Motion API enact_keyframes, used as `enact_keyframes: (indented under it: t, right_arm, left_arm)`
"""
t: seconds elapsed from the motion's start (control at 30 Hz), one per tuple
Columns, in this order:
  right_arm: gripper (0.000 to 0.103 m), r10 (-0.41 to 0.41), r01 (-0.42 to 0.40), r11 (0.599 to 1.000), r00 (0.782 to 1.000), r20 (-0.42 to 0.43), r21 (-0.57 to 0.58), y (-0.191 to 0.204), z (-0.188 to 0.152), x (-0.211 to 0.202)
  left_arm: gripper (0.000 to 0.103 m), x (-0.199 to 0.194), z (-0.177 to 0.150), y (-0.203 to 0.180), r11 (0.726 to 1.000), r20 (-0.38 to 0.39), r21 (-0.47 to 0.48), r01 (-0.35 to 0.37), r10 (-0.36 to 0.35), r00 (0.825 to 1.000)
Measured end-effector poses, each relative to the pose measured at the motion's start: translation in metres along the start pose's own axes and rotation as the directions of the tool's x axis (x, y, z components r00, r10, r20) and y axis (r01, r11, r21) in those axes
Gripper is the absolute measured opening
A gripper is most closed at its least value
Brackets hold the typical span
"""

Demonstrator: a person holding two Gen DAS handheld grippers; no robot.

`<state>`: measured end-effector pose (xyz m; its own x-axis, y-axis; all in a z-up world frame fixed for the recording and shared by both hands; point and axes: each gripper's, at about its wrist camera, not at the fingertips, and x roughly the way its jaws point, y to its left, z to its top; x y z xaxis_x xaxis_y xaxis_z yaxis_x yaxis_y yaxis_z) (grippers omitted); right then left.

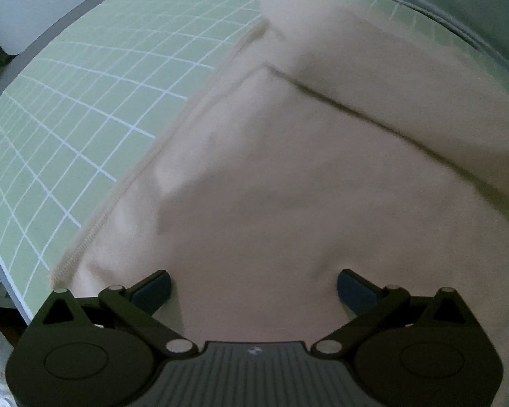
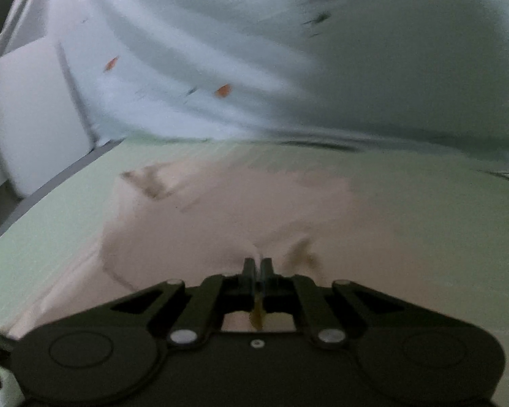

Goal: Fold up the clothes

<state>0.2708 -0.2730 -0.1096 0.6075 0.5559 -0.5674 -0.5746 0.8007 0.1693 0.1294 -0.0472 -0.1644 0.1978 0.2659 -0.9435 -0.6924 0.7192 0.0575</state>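
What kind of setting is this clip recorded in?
Probably a staged indoor recording bench, not a lived-in room: a green gridded cutting mat covers the table, a beige garment lies on it, and pale sheeting hangs behind as a backdrop.

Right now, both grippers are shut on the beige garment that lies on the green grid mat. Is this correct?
Not quite. The right gripper is shut on the beige garment, but the left gripper is open, its fingers spread wide above the cloth, as the left wrist view shows. The garment does lie on the green grid mat.
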Motion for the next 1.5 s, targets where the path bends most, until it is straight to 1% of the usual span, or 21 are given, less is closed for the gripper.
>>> enact_keyframes:
  t: [0.2,0.37,0.53,0.67,0.77,0.93,1.03,1.07,1.1,1.13,1.2,1.27,1.3,1.33,1.37,1.43,1.5]
  right_arm:
    - [0.003,-0.129,0.126,0.990,0.991,0.043,0.056,-0.046,0.005,-0.014]
    - [0.003,-0.226,0.223,0.973,0.972,0.061,0.056,-0.076,0.005,-0.025]
    - [0.003,-0.314,0.310,0.949,0.948,0.053,0.063,-0.099,-0.001,-0.029]
    - [0.003,-0.362,0.358,0.929,0.932,0.025,0.090,-0.114,-0.010,-0.028]
    - [0.003,-0.392,0.391,0.915,0.920,-0.014,0.096,-0.121,-0.019,-0.022]
    - [0.004,-0.395,0.407,0.907,0.911,-0.114,0.108,-0.126,-0.038,-0.012]
    - [0.007,-0.407,0.425,0.895,0.902,-0.141,0.134,-0.123,-0.041,-0.018]
    - [0.012,-0.413,0.433,0.891,0.898,-0.148,0.138,-0.122,-0.042,-0.020]
    - [0.024,-0.418,0.438,0.888,0.896,-0.149,0.142,-0.120,-0.042,-0.023]
    - [0.044,-0.426,0.445,0.884,0.893,-0.146,0.144,-0.117,-0.043,-0.027]
    - [0.056,-0.448,0.464,0.875,0.885,-0.130,0.140,-0.108,-0.043,-0.036]
    - [0.070,-0.454,0.467,0.875,0.884,-0.115,0.131,-0.097,-0.045,-0.044]
    - [0.086,-0.456,0.467,0.875,0.884,-0.106,0.128,-0.092,-0.046,-0.048]
    - [0.097,-0.457,0.466,0.875,0.884,-0.096,0.127,-0.086,-0.048,-0.051]
    - [0.099,-0.458,0.465,0.876,0.885,-0.085,0.127,-0.079,-0.051,-0.055]
    - [0.103,-0.454,0.459,0.878,0.888,-0.069,0.133,-0.062,-0.056,-0.062]
    - [0.103,-0.441,0.445,0.882,0.896,-0.061,0.154,-0.042,-0.062,-0.068]
  left_arm:
    - [0.103,0.003,0.003,-0.002,1.000,-0.002,-0.008,-0.005,0.005,1.000]
    - [0.103,0.006,0.001,-0.004,1.000,0.001,-0.019,-0.010,0.010,1.000]
    - [0.103,0.008,0.003,-0.006,1.000,0.000,-0.024,-0.015,0.015,1.000]
    - [0.103,0.010,0.005,-0.008,0.999,-0.002,-0.029,-0.016,0.016,1.000]
    - [0.103,0.012,0.006,-0.008,0.999,-0.002,-0.031,-0.014,0.014,1.000]
    - [0.103,0.010,0.004,-0.004,0.999,0.001,-0.033,-0.001,0.001,1.000]
    - [0.103,0.010,0.001,-0.001,0.999,0.006,-0.031,0.012,-0.012,1.000]
    - [0.103,0.010,0.000,0.000,0.999,0.010,-0.028,0.017,-0.017,1.000]
    - [0.103,0.008,-0.001,0.000,0.999,0.014,-0.024,0.020,-0.020,1.000]
    - [0.103,0.007,-0.003,0.000,1.000,0.017,-0.021,0.024,-0.023,1.000]
    - [0.103,0.005,-0.004,0.000,1.000,0.026,0.000,0.031,-0.031,0.999]
    - [0.103,0.004,-0.005,0.001,0.999,0.036,0.032,0.041,-0.042,0.998]
    - [0.103,0.003,-0.005,0.001,0.998,0.041,0.049,0.045,-0.047,0.998]
    - [0.103,0.002,-0.005,0.001,0.997,0.046,0.065,0.049,-0.052,0.998]
    - [0.103,0.001,-0.005,0.001,0.995,0.052,0.082,0.053,-0.058,0.997]
    - [0.103,-0.006,-0.006,0.004,0.989,0.088,0.139,0.053,-0.066,0.994]
    - [0.103,-0.018,-0.008,0.012,0.979,0.143,0.191,0.065,-0.093,0.985]
